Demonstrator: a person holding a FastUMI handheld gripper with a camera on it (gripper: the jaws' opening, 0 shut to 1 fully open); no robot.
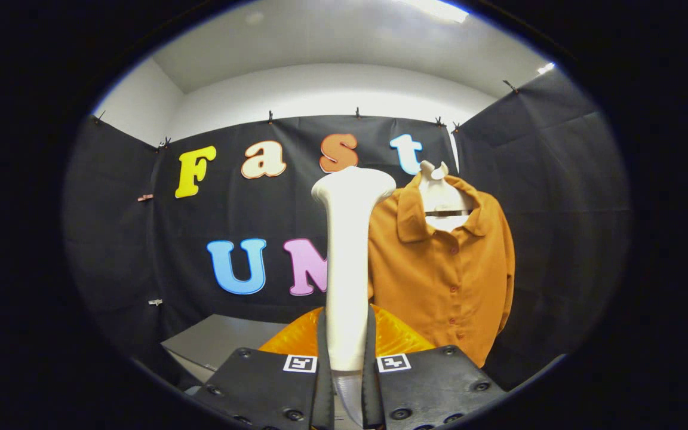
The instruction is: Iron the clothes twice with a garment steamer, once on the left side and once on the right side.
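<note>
A: Shirt (439, 280) first, since it is the biggest thing ahead of you: an orange button-front shirt with a collar, hanging on a pale mannequin bust (442, 200) in front of the black booth wall. It sits beyond your tool and off to the right of the steamer you are carrying.

B: And what's on the counter?

A: You have a grey counter (218, 340) low down, past the fingers on the left. Just behind the fingers there is a glossy orange rounded thing (401, 340); you cannot tell what it is.

B: The steamer itself?

A: The white garment steamer (347, 269) stands upright right in front of you. Its long handle rises from between the fingers, and its wide head at the top overlaps the shirt's left shoulder in your view. Whether the head touches the cloth, you cannot tell.

B: The grip?

A: Your tool (347, 382) is closed down to the width of the handle, with both fingers pressed against its sides, so you have the steamer firmly held.
</note>
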